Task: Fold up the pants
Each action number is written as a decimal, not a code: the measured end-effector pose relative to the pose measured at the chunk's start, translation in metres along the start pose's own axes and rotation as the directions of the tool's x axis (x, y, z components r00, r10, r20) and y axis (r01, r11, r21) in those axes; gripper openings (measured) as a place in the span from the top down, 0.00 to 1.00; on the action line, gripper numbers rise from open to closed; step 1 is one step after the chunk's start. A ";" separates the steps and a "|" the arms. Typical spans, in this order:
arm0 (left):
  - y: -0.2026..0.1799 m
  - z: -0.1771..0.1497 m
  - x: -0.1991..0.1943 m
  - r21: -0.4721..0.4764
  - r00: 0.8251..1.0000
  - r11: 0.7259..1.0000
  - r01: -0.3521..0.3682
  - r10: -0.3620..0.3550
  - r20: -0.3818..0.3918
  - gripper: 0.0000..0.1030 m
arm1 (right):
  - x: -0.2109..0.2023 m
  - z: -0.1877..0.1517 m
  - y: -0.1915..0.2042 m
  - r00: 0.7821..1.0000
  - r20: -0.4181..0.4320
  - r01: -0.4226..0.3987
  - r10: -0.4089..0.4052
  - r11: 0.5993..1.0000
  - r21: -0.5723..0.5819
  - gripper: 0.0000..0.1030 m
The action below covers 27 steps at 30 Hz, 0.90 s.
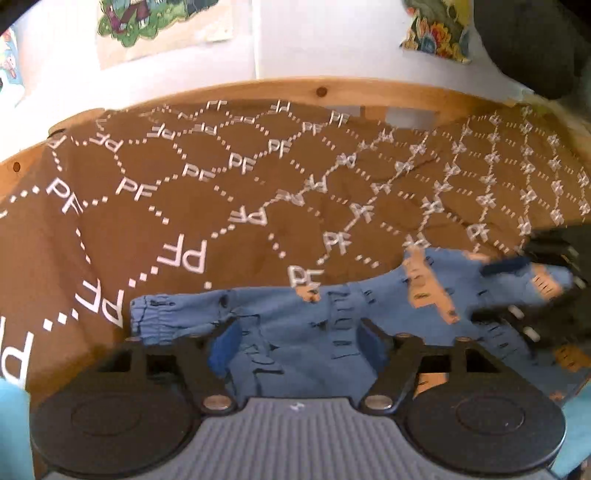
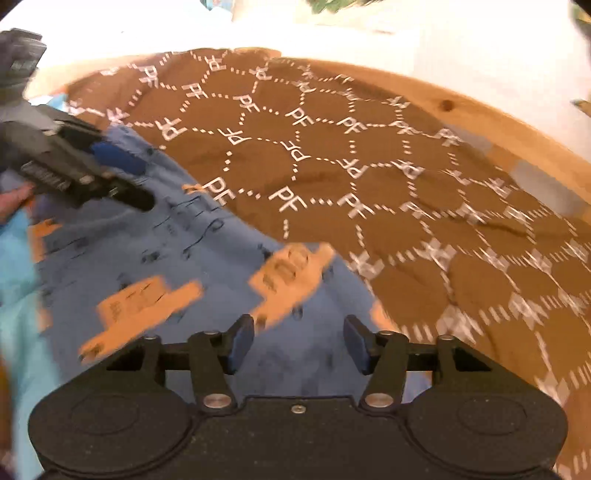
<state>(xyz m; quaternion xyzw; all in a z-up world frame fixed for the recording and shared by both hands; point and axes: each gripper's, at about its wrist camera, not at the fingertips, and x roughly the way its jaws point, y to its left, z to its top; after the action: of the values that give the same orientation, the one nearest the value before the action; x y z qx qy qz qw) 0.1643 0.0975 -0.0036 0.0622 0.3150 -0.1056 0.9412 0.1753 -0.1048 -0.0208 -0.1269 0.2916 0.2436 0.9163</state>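
Observation:
Small blue pants [image 1: 295,332] with orange patches lie on a brown cloth printed with white "PF" letters. An elastic cuff [image 1: 151,314] points left. My left gripper [image 1: 299,343] is open just above the pants, its blue pads [image 1: 225,347] spread either side of the fabric. In the right wrist view the pants [image 2: 207,266] fill the lower left. My right gripper [image 2: 299,347] is open over them, holding nothing. The left gripper also shows in the right wrist view [image 2: 110,162], resting over the pants' far end. The right gripper shows blurred in the left wrist view [image 1: 517,295].
The brown cloth [image 1: 184,184] covers a wooden table whose rim [image 1: 295,88] curves along the back. A white wall with colourful pictures [image 1: 147,22] stands behind. Light blue fabric [image 2: 18,295] lies at the left edge of the right wrist view.

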 end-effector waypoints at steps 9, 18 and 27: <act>-0.072 -0.028 0.011 0.165 0.980 0.973 0.162 -0.138 -0.145 0.14 | -0.100 -0.092 0.001 0.983 -0.075 0.176 -0.165 0.969 0.171 0.28; -0.100 -0.014 0.015 0.241 0.976 0.957 0.159 -0.117 -0.182 0.12 | -0.190 -0.149 -0.078 0.888 -0.160 0.449 -0.431 0.739 0.503 0.27; -0.236 0.064 0.068 0.359 0.918 0.850 0.386 -0.390 -0.063 0.07 | -0.209 -0.177 -0.131 0.823 -0.210 0.499 -0.528 0.496 0.711 0.40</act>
<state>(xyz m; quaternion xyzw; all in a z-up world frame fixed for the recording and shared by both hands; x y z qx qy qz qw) 0.1983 -0.1542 -0.0053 0.1700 0.2899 -0.3502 0.8743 0.0108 -0.3606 -0.0256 0.1790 0.2968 -0.1774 0.9211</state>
